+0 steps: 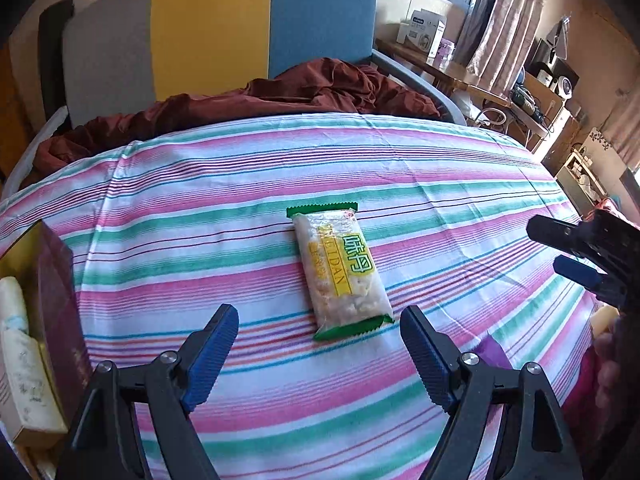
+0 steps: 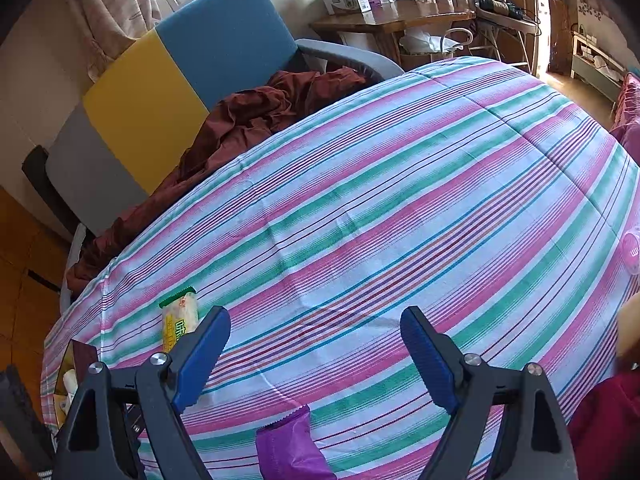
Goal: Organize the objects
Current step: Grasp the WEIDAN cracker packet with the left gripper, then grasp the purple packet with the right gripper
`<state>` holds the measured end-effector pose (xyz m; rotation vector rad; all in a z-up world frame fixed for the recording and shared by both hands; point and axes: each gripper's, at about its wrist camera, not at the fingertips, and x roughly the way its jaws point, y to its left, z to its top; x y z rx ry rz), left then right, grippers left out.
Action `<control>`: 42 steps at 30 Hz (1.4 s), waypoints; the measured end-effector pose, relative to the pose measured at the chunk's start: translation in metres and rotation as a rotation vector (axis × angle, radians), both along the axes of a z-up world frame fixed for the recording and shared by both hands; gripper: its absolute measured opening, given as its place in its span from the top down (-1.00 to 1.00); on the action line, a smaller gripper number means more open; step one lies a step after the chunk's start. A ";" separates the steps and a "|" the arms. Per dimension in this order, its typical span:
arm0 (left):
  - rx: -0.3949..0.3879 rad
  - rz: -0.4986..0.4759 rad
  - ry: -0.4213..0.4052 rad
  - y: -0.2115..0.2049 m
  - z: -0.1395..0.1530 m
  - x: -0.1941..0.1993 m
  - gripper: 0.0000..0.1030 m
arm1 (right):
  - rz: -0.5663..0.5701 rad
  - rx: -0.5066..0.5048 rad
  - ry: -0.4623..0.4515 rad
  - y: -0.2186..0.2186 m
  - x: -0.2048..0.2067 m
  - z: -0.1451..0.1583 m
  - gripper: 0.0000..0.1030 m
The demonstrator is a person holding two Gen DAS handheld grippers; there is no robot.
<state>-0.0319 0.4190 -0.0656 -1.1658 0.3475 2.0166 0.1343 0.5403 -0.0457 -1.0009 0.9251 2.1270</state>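
A clear snack packet [image 1: 340, 270] with green ends and a yellow label lies flat on the striped tablecloth [image 1: 240, 208], just ahead of my left gripper [image 1: 319, 316]. That gripper stands open with nothing between its blue pads. In the right wrist view the same packet [image 2: 179, 318] lies at the left, partly behind the left finger [image 2: 202, 354]. My right gripper [image 2: 316, 318] is open and empty above the cloth, and it also shows at the right edge of the left wrist view [image 1: 560, 248]. A purple wrapper [image 2: 290, 446] lies under the right gripper, near the table's front edge.
A dark red box [image 1: 52, 312] with gold lining holds pale packets at the table's left edge. A sofa [image 1: 264, 28] with grey, yellow and blue panels and a rust-brown blanket [image 1: 248, 100] stands behind the table. A pink round thing [image 2: 632, 254] sits at the far right.
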 end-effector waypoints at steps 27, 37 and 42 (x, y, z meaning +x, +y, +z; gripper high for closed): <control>-0.040 -0.042 0.130 -0.019 -0.037 0.033 0.07 | 0.133 -0.028 -0.090 -0.008 -0.023 -0.014 -0.60; 0.020 -0.040 0.162 -0.057 -0.041 0.060 0.06 | 0.313 -0.117 -0.189 -0.032 -0.035 -0.035 -0.55; 0.020 -0.042 0.171 -0.054 -0.043 0.060 0.05 | 0.366 -0.110 -0.222 -0.041 -0.034 -0.037 -0.40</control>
